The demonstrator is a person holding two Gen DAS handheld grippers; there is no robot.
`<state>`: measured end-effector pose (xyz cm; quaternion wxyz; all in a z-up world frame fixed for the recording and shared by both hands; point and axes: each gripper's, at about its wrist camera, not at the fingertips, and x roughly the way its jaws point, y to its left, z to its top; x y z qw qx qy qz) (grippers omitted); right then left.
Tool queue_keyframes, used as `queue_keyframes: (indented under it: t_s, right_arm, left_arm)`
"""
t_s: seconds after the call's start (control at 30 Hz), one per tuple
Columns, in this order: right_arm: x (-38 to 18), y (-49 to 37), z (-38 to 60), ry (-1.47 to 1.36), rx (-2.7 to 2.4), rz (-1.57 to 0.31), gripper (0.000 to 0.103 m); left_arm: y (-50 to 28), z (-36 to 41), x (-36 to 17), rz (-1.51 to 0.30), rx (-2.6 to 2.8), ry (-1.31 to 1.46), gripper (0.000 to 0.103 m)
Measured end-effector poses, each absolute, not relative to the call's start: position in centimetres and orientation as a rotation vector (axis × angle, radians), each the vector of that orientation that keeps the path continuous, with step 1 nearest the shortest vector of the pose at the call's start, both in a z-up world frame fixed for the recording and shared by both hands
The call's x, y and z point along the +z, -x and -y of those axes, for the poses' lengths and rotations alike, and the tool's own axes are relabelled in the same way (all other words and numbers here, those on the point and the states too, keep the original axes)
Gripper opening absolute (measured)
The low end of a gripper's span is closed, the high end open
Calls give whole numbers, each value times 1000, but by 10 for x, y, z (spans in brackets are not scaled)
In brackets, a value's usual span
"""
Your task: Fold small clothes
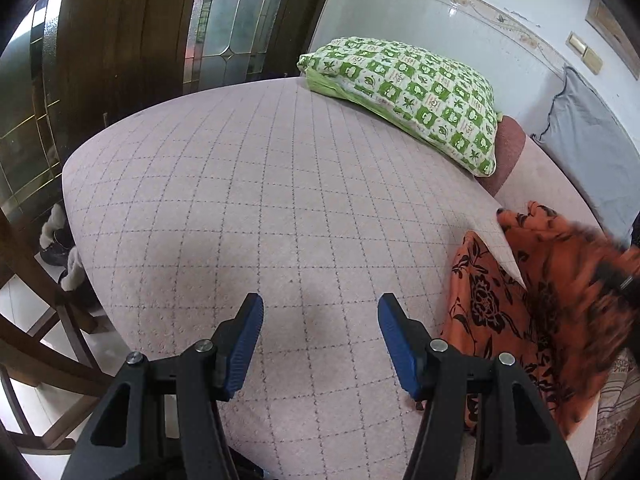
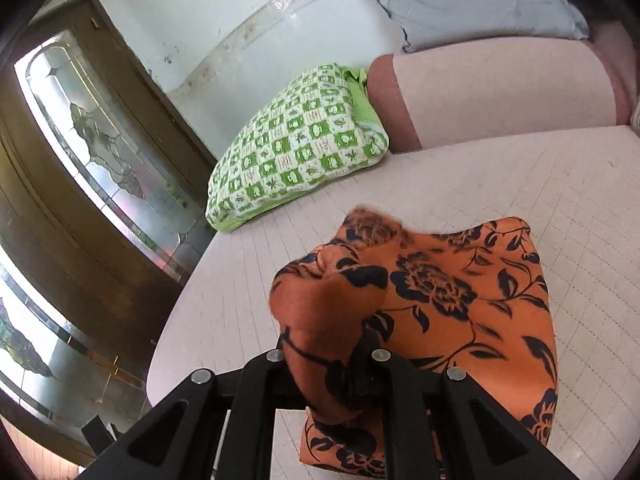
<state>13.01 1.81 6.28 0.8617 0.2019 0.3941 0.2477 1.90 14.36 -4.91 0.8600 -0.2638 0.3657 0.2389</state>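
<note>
One garment, two pillows, one bed, two hand-held grippers.
One orange floral garment (image 2: 460,304); one green-checked pillow (image 1: 408,96) and one grey-blue pillow (image 1: 584,148); one bed (image 1: 248,208) with a grid-pattern cover; a left hand-held gripper (image 1: 320,344) and a right hand-held gripper (image 2: 326,364).

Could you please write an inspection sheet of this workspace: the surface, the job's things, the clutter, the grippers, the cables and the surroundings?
Surface: pink quilted bed cover with a grid pattern, mostly bare in front of the left hand-held gripper.
Job's things: one orange garment with black flowers, bunched, partly lifted off the cover.
Clutter: green checked pillow and grey pillow at the far edge, against the wall.
Grippers: left hand-held gripper open, empty, above the cover; right hand-held gripper shut on the orange garment.
Cables: nothing seen.
Surroundings: wooden door with leaded glass, pale wall, wooden chair beside the bed.
</note>
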Motion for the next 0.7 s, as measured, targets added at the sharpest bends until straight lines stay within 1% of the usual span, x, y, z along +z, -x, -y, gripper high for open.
queue_keyframes:
  t_s: [0.07, 0.13, 0.17, 0.2, 0.23, 0.37, 0.43, 0.5, 0.53, 0.57, 0.6, 0.63, 0.7]
  right_arm:
    - [38, -123, -52, -280, 548, -916, 12]
    - [-12, -113, -85, -128, 543, -1053, 12]
    - [-27, -108, -90, -103, 539, -1084, 13]
    - [-34, -103, -92, -88, 534, -1077, 13]
    - [-33, -97, -94, -61, 529, -1045, 13]
    - [-15, -94, -91, -20, 543, -1011, 13]
    - [-15, -92, -90, 8, 560, -1006, 15]
    - [-23, -89, -101, 99, 576, -1016, 23]
    - [-25, -86, -106, 116, 600, -1024, 36]
    - [-27, -83, -108, 108, 631, -1020, 59]
    - [-26, -79, -104, 68, 675, -1014, 70]
    - [-25, -77, -99, 22, 714, -1020, 75]
    - [-22, -71, -89, -43, 761, -1032, 75]
  left_arm:
    - [-21, -143, -51, -777, 496, 565, 60]
    - [-21, -141, -51, -780, 495, 555, 60]
    - [-21, -140, -51, -780, 495, 546, 60]
    - [-21, -139, -51, -780, 497, 534, 61]
    - [-21, -139, -52, -780, 502, 528, 60]
    - [-23, -141, -54, -783, 501, 554, 60]
    - [-25, -138, -53, -787, 485, 546, 60]
    - [-27, -133, -52, -788, 467, 530, 61]
    - [-27, -132, -52, -786, 461, 526, 61]
    - [-27, -132, -51, -783, 462, 524, 61]
    - [-26, -133, -50, -779, 464, 523, 61]
    - [-25, -133, -50, -777, 464, 526, 61]
    - [-25, -134, -51, -778, 450, 536, 61]
